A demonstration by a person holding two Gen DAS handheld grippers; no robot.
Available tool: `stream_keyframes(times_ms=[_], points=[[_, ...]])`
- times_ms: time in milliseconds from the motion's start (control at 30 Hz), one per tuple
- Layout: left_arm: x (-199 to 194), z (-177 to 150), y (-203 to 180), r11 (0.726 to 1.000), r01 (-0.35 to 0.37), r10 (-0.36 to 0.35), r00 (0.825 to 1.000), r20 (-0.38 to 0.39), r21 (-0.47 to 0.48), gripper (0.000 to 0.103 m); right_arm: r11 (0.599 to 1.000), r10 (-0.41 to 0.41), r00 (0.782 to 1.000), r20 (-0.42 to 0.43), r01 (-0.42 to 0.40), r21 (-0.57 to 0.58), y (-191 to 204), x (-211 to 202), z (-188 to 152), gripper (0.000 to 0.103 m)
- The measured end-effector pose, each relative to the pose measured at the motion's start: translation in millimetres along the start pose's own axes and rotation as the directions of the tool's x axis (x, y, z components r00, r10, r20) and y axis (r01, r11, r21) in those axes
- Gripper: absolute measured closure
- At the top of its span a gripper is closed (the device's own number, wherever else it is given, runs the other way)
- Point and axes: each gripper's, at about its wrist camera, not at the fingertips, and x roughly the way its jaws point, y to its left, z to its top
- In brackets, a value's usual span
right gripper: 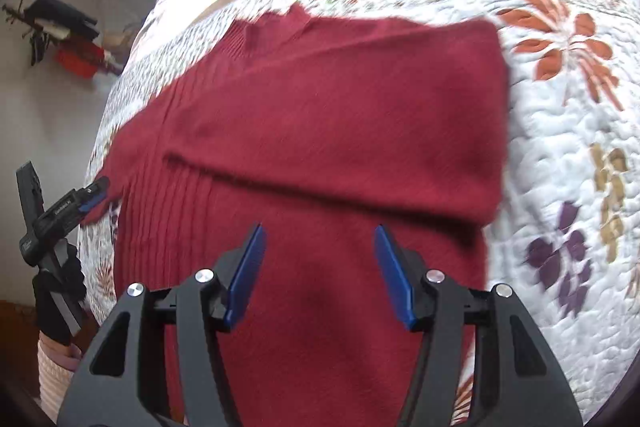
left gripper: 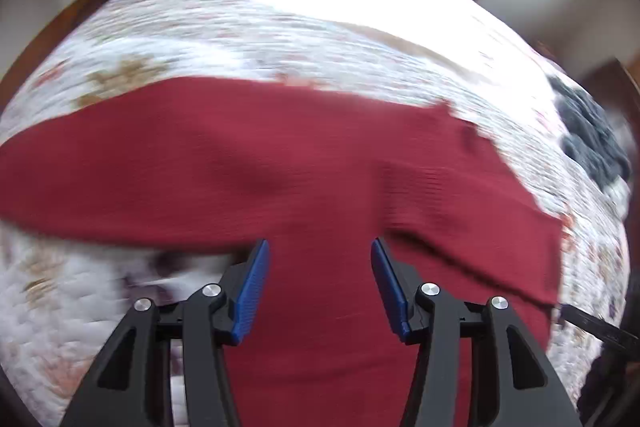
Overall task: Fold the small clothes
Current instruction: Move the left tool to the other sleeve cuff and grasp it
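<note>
Quilted bed cover (right gripper: 560, 155) with printed leaves carries my work: a dark red knitted sweater (right gripper: 320, 107) lies flat on it, already partly folded over itself. From the sweater outward, both tongs hover above its near part. My left tongs (left gripper: 318, 283) are spread and hold nothing; my right tongs (right gripper: 320, 267) are spread and empty too. Its long axis seems to run across the left view, collar at the far edge in the right view. Beyond the sweater's right end lies a dark grey garment (left gripper: 592, 139). Neither hand looks clearly nearer.
</note>
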Motion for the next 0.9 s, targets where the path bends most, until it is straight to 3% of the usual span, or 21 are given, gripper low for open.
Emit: stream_keyframes(times_ms=[133,333,433,600,800,900], points=[[-7,-7,82,0.988,-0.062,0.062,0.998,-0.004,-0.141,0.050,0.998,-0.011,0.999,-0.030,0.010,-0.059,22,16,-9,0.047],[-18,-13,179,0.934,-0.096,0.115,0.993,0.034,-0.344,0.050,0.995,-0.030,0.998,-0.063,0.024,-0.101,45,42,-14,0.046],[-17,-15,217,0.895,-0.069,0.108,0.992,0.063,-0.441,0.050,0.994,-0.041,0.996,-0.079,0.032,-0.105,48,56,-16,0.046],[-13,-11,268,0.806,0.071,0.035,0.985,0.168,-0.587,0.050,0.995,-0.048,0.994,-0.094,0.040,-0.086,43,71,-18,0.046],[-4,4,295,0.750,0.148,0.001,0.974,0.225,-0.645,0.050,0.994,-0.055,0.993,-0.103,0.045,-0.096,41,76,-16,0.044],[-3,11,300,0.744,0.167,-0.004,0.970,0.245,-0.648,0.052,0.994,-0.059,0.993,-0.105,0.049,-0.098,41,78,-15,0.044]])
